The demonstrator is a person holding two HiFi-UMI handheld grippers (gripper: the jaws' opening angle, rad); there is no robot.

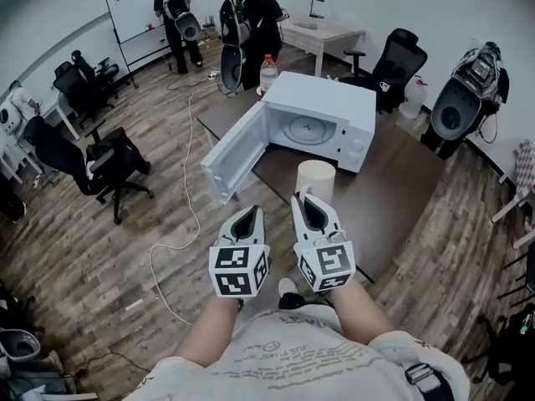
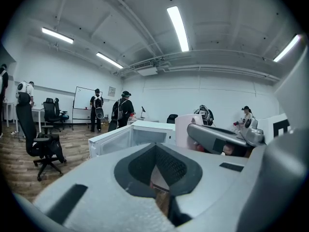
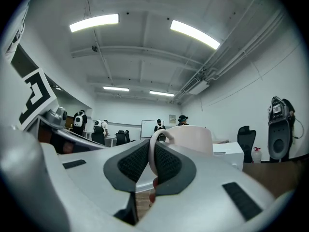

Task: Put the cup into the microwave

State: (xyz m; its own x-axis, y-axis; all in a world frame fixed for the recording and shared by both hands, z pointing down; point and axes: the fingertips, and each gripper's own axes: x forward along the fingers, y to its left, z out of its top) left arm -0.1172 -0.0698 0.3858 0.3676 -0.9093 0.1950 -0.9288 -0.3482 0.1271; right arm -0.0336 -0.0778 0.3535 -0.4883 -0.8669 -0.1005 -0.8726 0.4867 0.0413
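The microwave (image 1: 322, 111) stands ahead of my jaws, its door (image 1: 234, 153) swung open to the left. My right gripper (image 1: 311, 210) has its jaws pinched on the handle of the cup (image 1: 316, 178), which sits just beyond them. My left gripper (image 1: 244, 221), just beside it, is closed on nothing.

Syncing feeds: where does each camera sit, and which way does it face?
Head view: on the person's head, steeply down at the open microwave, cup; left gripper, right gripper, forearms show.
Left gripper view: on the left gripper, along its shut, empty jaws toward the microwave.
Right gripper view: on the right gripper, along jaws shut on the cup's handle.
All share the cup.
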